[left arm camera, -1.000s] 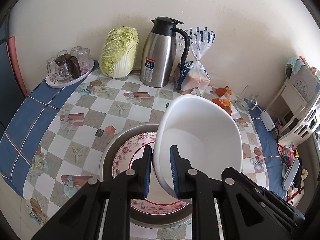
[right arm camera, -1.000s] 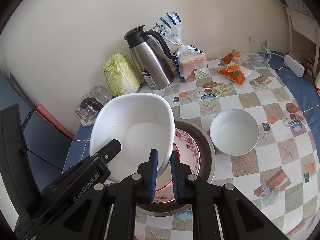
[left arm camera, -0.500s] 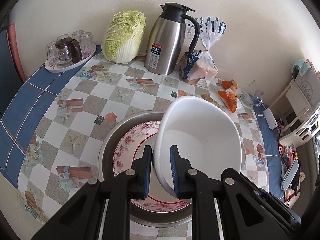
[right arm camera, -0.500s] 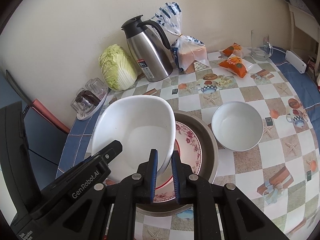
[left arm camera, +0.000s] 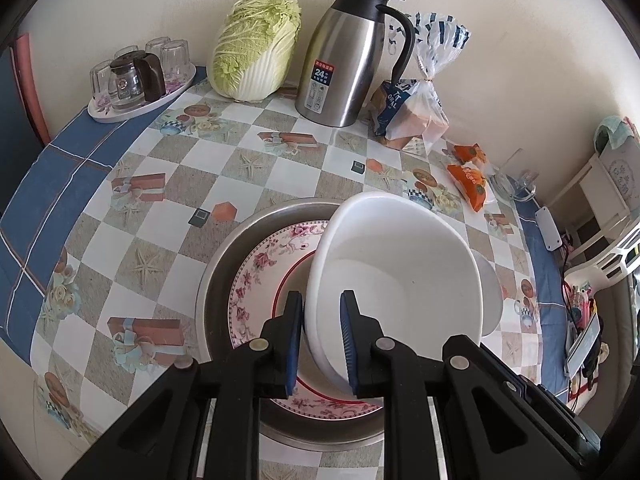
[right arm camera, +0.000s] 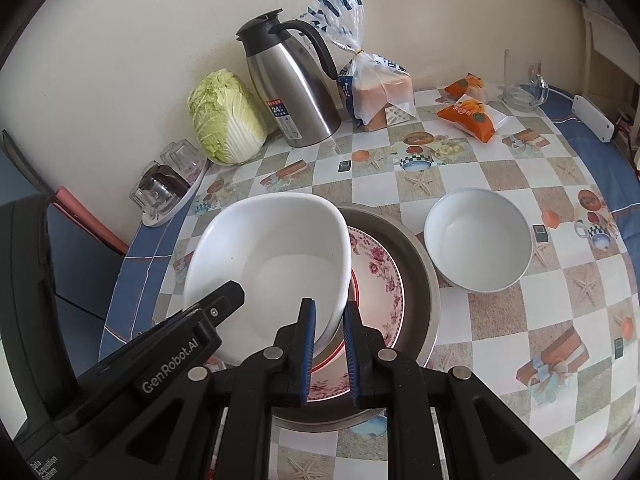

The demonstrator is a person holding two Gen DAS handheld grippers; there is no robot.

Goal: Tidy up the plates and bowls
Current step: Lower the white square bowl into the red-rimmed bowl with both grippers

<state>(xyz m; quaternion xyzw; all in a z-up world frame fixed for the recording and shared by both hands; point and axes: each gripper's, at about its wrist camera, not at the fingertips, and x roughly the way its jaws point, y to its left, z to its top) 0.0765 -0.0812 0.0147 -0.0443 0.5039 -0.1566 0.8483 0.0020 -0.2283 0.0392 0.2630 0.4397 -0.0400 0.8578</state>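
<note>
while both grippers clamp it, the large white bowl [left arm camera: 400, 276] hangs tilted over the floral plate [left arm camera: 260, 280], which lies inside the round steel pan [left arm camera: 216, 276]. left gripper [left arm camera: 320, 340]: blue pads pinched on the bowl's rim at its 7 o'clock edge, 1 pad inside the wall and 1 outside. right gripper [right arm camera: 329, 350]: pads pinched on the opposite rim, at the bowl's 5 o'clock edge in the right wrist view, again 1 pad each side of the wall. whether the bowl's underside touches the plate cannot be told. in the right wrist view the left gripper's black body enters from 8 o'clock and reaches the bowl's near rim.

small white bowl [right arm camera: 480, 240]: upright on the checked tablecloth [left arm camera: 260, 168], just beside the pan at its 3 o'clock side, not touching the grippers. at the table's far edge, from 10 o'clock to 2 o'clock in the left wrist view: tray of glasses [left arm camera: 140, 80], napa cabbage [left arm camera: 256, 48], steel thermos jug [left arm camera: 348, 56], bagged bread loaf [left arm camera: 416, 108], 2 orange snack packets [left arm camera: 468, 176], glass mug [left arm camera: 514, 184]. all stand well apart from the pan.
</note>
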